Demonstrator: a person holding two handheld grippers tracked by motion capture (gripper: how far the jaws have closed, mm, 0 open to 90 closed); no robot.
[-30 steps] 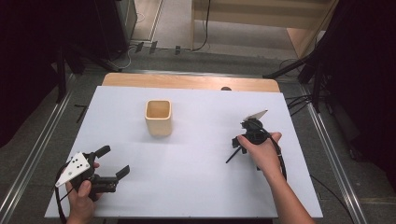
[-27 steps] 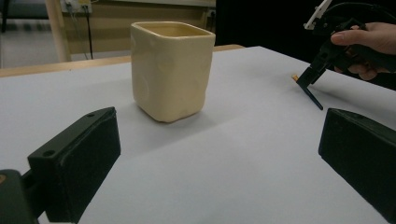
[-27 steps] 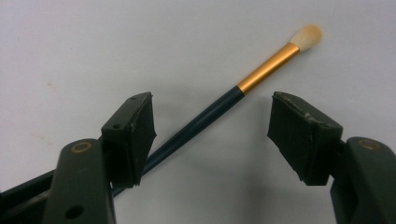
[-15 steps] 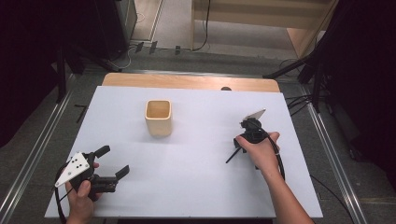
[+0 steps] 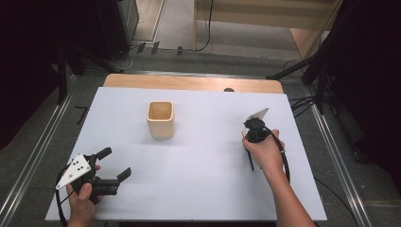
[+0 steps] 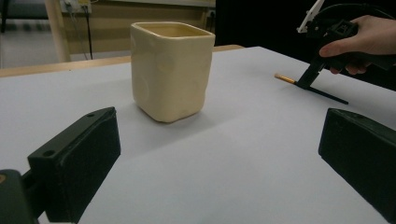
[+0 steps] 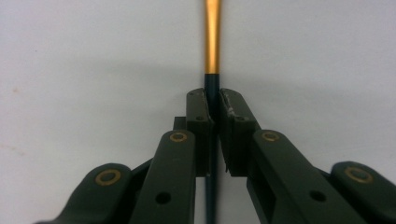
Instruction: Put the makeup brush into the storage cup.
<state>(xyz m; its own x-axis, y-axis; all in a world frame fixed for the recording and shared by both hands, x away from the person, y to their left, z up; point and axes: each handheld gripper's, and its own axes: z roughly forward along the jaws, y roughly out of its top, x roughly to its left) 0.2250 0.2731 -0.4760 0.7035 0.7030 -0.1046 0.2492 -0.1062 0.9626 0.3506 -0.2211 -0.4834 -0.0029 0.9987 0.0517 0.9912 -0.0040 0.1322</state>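
Left gripper (image 5: 115,166) fingers apart near cup (image 5: 160,118) — right gripper (image 7: 212,100) clamps brush (image 7: 212,37) — no readable writing.

Between the claws the white table (image 5: 198,189) lies open — one cream cup (image 5: 161,119) stands mid-table.

A glossy cream ceramic cup (image 6: 170,70) is seen on a matt white table (image 5: 198,179); a thin stick's (image 7: 212,37) gold section looks smooth, metallic.
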